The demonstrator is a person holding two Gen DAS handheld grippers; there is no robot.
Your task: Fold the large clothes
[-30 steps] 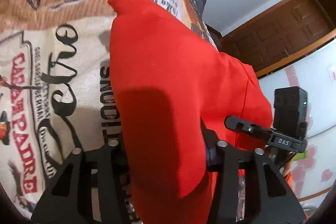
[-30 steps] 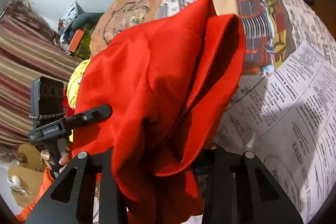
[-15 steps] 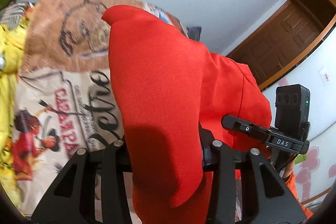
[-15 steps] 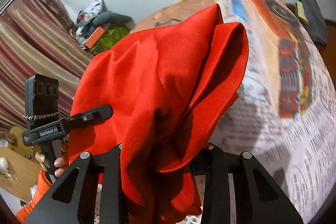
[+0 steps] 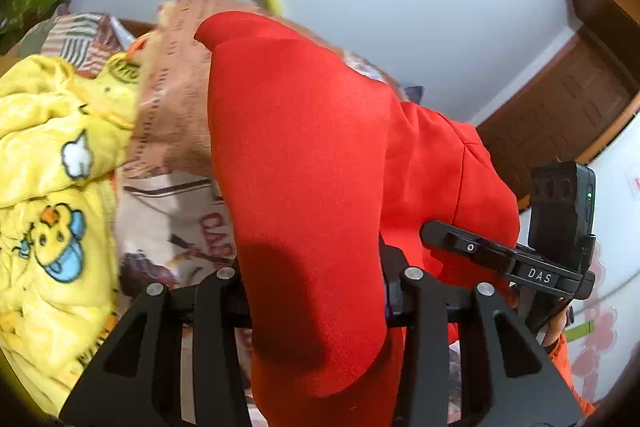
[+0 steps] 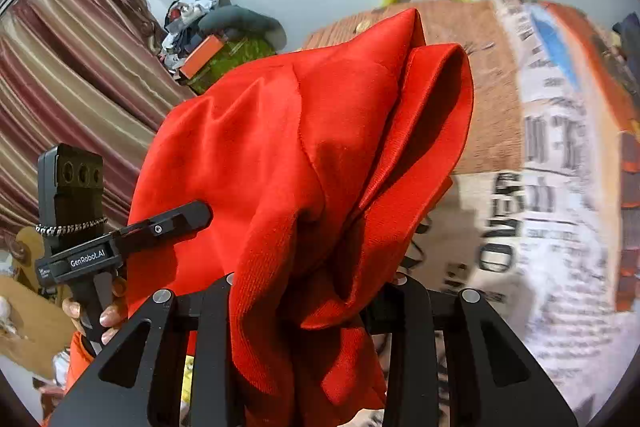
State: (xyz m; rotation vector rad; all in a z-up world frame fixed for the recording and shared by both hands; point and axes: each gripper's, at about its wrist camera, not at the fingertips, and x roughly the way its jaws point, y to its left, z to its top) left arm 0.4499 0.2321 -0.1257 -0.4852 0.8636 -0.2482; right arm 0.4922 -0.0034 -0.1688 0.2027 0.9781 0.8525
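Observation:
A large red garment (image 5: 304, 155) hangs bunched over my left gripper (image 5: 316, 291), which is shut on a thick fold of it; the cloth hides the fingertips. In the right wrist view the same red garment (image 6: 304, 163) drapes in deep folds over my right gripper (image 6: 308, 303), also shut on it. The garment stretches between the two grippers, lifted above the bed. The right gripper (image 5: 452, 239) shows at the right of the left wrist view, and the left gripper (image 6: 176, 219) at the left of the right wrist view, each held by a hand.
Below lies a bed with a printed newspaper-style sheet (image 6: 540, 227). A yellow duck-print blanket (image 5: 52, 187) is heaped at its left side. A brown wooden door (image 5: 560, 123) stands at the right, a striped curtain (image 6: 60, 87) and a clutter pile (image 6: 212, 39) at the left.
Both grippers have risen and pulled back with the red garment still held. The bed has dropped lower in both views, more wall shows, and the yellow blanket has come into view.

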